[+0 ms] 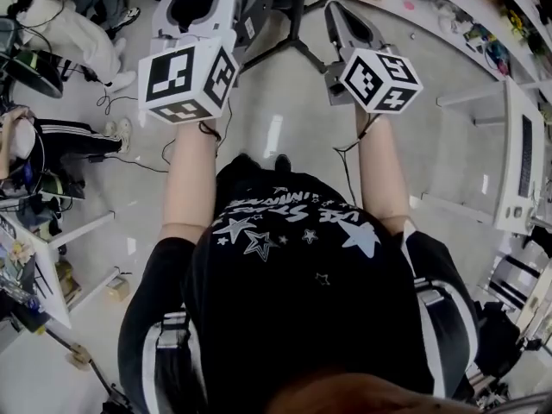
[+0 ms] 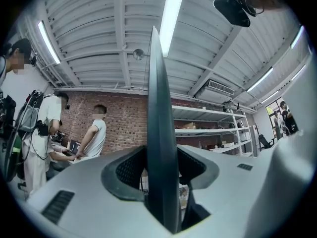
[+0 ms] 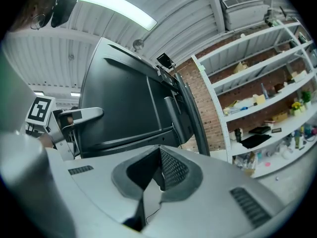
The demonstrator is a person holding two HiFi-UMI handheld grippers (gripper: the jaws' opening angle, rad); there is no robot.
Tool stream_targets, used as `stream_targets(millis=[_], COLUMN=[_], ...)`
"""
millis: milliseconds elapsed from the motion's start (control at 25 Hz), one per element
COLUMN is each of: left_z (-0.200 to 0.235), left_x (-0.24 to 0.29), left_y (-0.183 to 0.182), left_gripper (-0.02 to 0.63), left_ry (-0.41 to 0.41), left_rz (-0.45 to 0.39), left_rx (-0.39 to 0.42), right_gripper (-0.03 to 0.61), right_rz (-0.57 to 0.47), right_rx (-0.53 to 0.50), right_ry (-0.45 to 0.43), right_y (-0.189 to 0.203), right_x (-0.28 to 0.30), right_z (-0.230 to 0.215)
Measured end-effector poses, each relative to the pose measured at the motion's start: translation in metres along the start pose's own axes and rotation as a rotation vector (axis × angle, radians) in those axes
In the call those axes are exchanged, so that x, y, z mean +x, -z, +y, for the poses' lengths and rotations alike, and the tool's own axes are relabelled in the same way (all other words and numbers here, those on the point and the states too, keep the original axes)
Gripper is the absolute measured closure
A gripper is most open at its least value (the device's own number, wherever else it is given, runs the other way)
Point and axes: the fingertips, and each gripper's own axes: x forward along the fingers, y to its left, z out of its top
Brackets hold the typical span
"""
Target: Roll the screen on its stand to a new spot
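two claws (image 1: 205, 5) (image 1: 345, 22), two marker cubes (image 1: 185, 78) (image 1: 380, 79), one screen (image 3: 124, 98), one stand (image 1: 295, 45)

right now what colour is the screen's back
Black; the screen shows best in the right gripper view.

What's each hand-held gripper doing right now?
Left hand-held gripper: closed on the edge of the screen.
Right hand-held gripper: closed, nothing between its jaws.

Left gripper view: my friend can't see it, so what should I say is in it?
The left gripper has its grey jaws clamped on the thin edge of the black flat screen, which rises edge-on up the middle. Behind are a red brick wall, white metal shelves, people standing at the left and long ceiling lights.
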Motion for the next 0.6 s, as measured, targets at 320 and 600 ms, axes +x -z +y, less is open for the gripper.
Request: stream_targets(millis=[320, 600], left_z=[0.009, 0.004], left_x=[-0.051, -0.104], left_y=[-0.01, -0.028], left_gripper=[0.396, 0.396], left_ry=[0.029, 0.071], left_rz=[-0.016, -0.03], left_rx=[-0.021, -0.033], right_gripper=[0.571, 0.571], right_rz=[-0.012, -0.011], right_rx=[0.0, -0.003], right_ry=[0.049, 0.108], right_y=[0.015, 0.03], right_x=[-0.022, -0.071], right_z=[0.041, 0.089])
